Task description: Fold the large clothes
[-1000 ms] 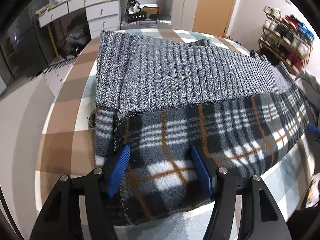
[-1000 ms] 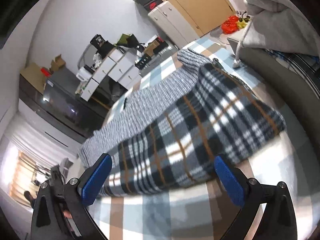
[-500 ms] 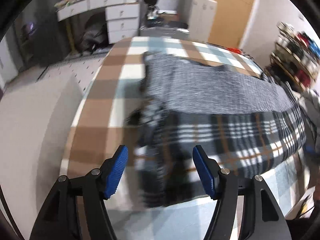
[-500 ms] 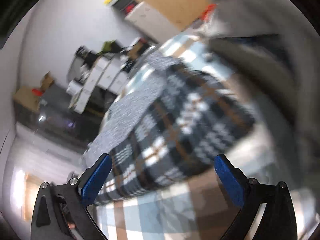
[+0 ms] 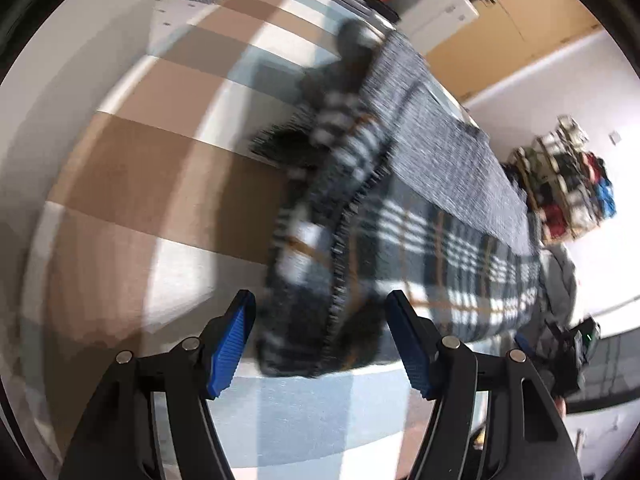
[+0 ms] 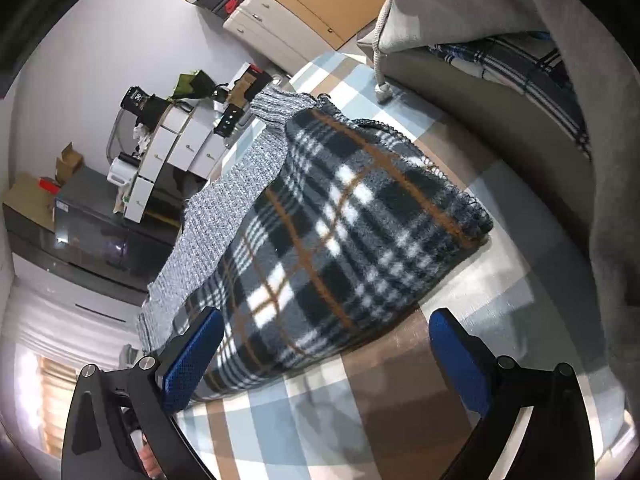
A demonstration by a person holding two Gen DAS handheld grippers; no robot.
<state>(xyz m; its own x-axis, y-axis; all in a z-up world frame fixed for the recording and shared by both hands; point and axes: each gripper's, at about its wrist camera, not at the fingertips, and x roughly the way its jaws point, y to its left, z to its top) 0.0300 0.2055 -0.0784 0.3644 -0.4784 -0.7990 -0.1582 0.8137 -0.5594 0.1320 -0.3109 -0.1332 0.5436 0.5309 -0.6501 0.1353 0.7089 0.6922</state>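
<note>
The plaid garment [image 6: 344, 236] lies folded on the checked bedcover [image 6: 420, 396], filling mid-frame. The left gripper [image 5: 322, 344] stands spread, empty, its lower corner between the jaws; the right gripper [image 6: 326, 354] gapes wide below its edge.

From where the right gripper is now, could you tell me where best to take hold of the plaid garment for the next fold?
Probably the near corner of the plaid garment, coming in low over the checked cloth from the front. There the hem bulges up thick in front of the open right gripper, so a jaw should slip under it.
</note>
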